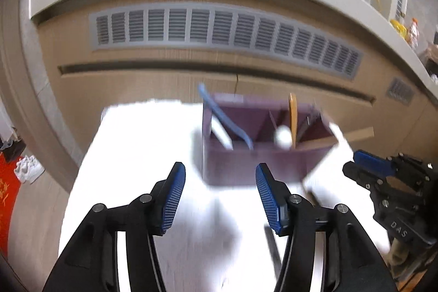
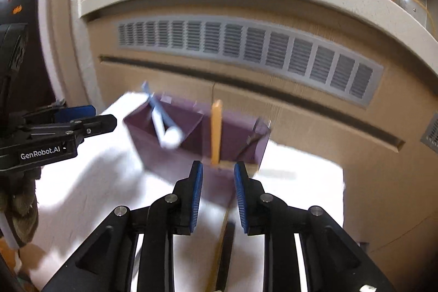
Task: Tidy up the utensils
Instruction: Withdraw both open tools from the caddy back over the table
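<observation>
Both your grippers are hanging over the white table [image 1: 142,144], noses tipped down toward the purple caddy [image 1: 246,163], and the picture is smeared, so read everything loosely. Your left gripper [image 1: 220,196] has its jaws standing well apart with nothing between the pads, only bare table showing through the gap. Your right gripper [image 2: 218,196] is parted too, but narrowly, and it is empty as well; the pads touch nothing.

The caddy sits near the far edge of the table, in front of the wooden cabinet [image 1: 273,84] with its grey vent [image 1: 219,26]. Inside the caddy's left compartment leans a blue utensil [image 1: 221,114] with a white spoon [image 2: 171,137] alongside it; in the next compartment a yellow utensil [image 2: 216,132] stands nearly upright. Nearer to you than the caddy, a dark utensil [image 2: 225,251] lies on the table, running under your right gripper, with what looks like a thin pale stick beside it; I cannot tell what either piece is.

Here is the risk. That dark piece lies flat and slim, and your right jaws look barely wider than it is: come down off-centre and a pad lands on top and skids it away. The caddy looks light and its tall handles lean; clip one on the way in and the whole box may tip or slide off the far edge. Your two grippers also hang close together, so crossing paths could knock them.
</observation>
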`<state>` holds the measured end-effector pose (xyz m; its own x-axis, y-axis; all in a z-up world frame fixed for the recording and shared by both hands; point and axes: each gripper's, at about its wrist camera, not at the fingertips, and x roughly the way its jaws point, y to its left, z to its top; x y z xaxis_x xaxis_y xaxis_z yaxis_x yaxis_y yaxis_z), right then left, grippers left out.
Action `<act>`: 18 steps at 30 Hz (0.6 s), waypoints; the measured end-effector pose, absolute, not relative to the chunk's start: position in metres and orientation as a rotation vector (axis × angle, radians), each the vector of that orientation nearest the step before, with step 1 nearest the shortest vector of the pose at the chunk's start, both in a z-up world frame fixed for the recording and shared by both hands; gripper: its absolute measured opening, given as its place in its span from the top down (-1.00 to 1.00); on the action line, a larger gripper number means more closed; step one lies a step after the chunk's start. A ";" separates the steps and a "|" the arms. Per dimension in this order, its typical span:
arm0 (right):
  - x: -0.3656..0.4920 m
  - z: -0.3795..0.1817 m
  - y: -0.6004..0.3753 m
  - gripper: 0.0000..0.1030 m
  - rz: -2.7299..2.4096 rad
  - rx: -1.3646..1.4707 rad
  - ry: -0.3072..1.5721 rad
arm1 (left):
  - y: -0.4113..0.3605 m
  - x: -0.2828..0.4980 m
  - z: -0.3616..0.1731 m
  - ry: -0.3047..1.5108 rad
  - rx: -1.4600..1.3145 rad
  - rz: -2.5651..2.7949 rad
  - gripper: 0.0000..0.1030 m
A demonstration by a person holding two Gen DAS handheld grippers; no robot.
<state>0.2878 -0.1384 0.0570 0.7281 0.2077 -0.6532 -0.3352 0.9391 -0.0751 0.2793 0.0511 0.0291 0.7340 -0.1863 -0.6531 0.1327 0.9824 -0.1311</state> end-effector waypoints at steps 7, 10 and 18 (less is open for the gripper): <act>0.235 0.013 -0.140 0.52 0.303 -0.210 0.761 | 0.049 0.209 -0.016 0.839 -0.068 -0.203 -0.09; 0.219 0.001 -0.148 0.52 0.304 -0.179 0.793 | 0.045 0.178 -0.030 0.892 -0.052 -0.247 -0.09; 0.183 -0.021 -0.173 0.40 0.269 -0.140 0.842 | 0.032 0.095 -0.050 0.971 -0.011 -0.304 -0.12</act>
